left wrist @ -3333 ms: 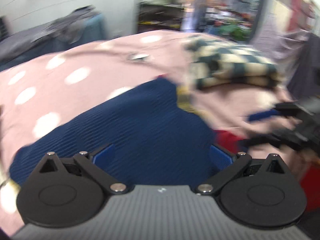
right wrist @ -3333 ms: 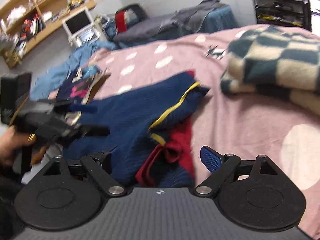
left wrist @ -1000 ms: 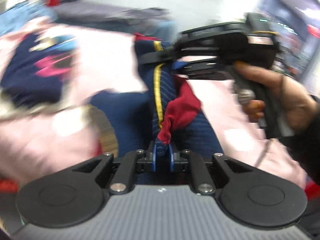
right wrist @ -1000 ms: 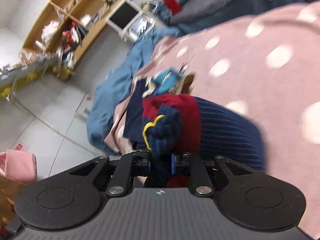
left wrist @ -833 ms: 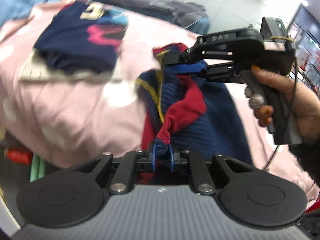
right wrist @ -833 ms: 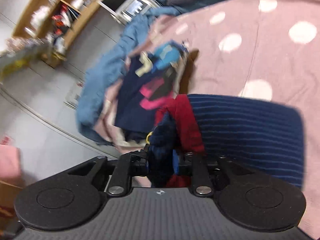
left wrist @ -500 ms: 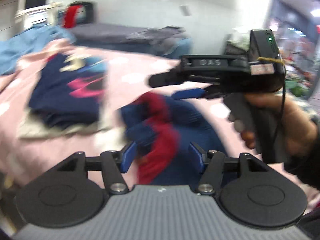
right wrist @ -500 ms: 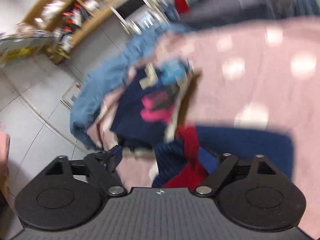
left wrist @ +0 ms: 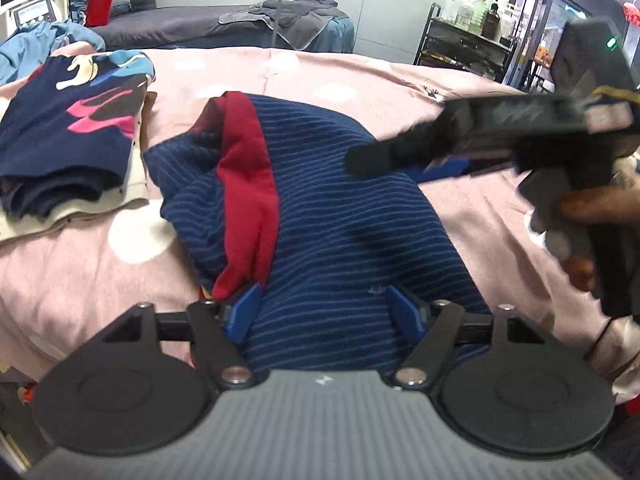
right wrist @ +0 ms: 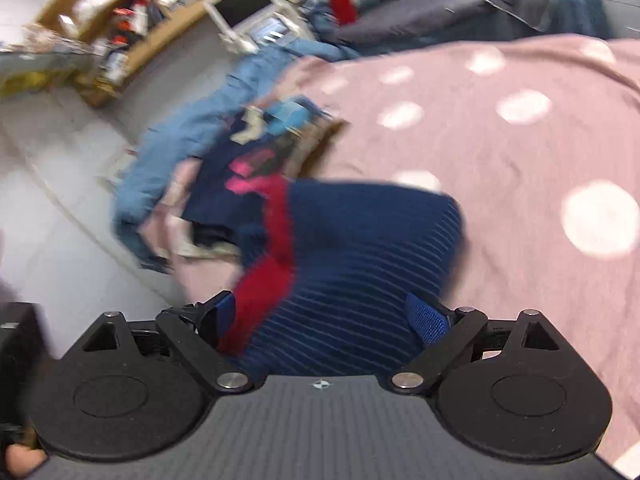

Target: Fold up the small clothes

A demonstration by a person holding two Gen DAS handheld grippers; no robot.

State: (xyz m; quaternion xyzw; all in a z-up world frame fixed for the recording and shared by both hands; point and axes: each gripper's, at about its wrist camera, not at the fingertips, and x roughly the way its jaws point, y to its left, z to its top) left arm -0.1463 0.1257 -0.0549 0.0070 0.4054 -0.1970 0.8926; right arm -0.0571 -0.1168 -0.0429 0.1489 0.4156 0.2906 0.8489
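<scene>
Both the left tongs and right tongs have just been opening, dropping the striped navy garment folded on the bed; next, I judge, smooth it flat.

Lying folded on a pink dotted bedspread: a navy striped garment with a red band. Standing wide apart over its near edge, the right gripper, jaws just having been opening, pads off the cloth. Sitting at ten o'clock, blurred: a pile of folded clothes and a blue cloth. Standing at eleven o'clock: a wooden shelf.
</scene>
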